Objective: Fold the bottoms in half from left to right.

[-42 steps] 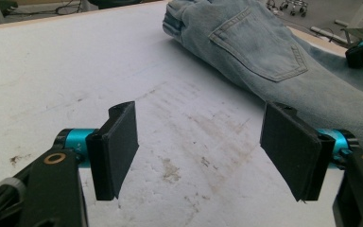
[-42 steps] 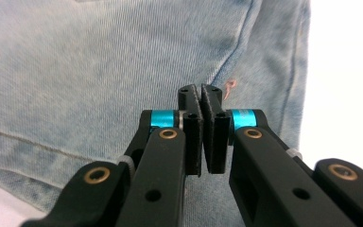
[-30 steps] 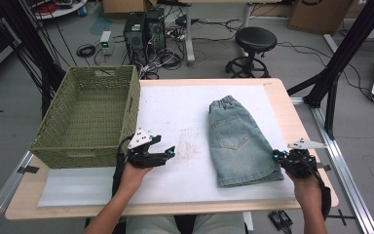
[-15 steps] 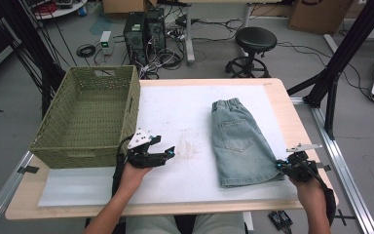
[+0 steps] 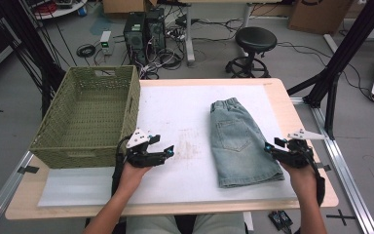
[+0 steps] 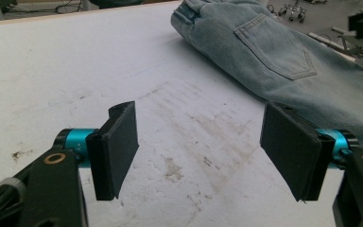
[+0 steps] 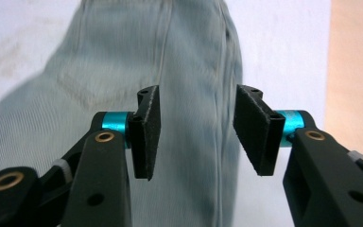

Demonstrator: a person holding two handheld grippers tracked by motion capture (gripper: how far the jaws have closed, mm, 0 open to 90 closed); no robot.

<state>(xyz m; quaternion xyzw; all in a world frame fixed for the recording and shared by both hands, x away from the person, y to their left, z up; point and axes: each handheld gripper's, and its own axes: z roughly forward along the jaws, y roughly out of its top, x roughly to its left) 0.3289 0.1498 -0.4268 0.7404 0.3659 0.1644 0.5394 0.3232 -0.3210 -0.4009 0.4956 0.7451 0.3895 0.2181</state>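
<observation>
A pair of light denim shorts (image 5: 241, 141) lies flat on the white mat, waistband toward the far side. My right gripper (image 5: 269, 146) is at the shorts' right edge near the hem; its jaws have just been opening. In the right gripper view that gripper (image 7: 196, 132) is open with nothing pinched, and the denim (image 7: 123, 56) lies below and ahead of it. My left gripper (image 5: 168, 152) rests on the mat left of the shorts. It stands open and empty (image 6: 198, 151), with the back pocket of the shorts (image 6: 274, 52) ahead to its right.
A green wicker basket (image 5: 87, 117) stands empty on the table's left side, just beyond my left hand. The white mat (image 5: 180, 107) covers most of the wooden table (image 5: 316, 195). A stool, computers and cables are on the floor behind.
The right gripper's jaws, shut at the shorts' lower right corner before, now stand apart. That hand has shifted a little. The left gripper has not moved.
</observation>
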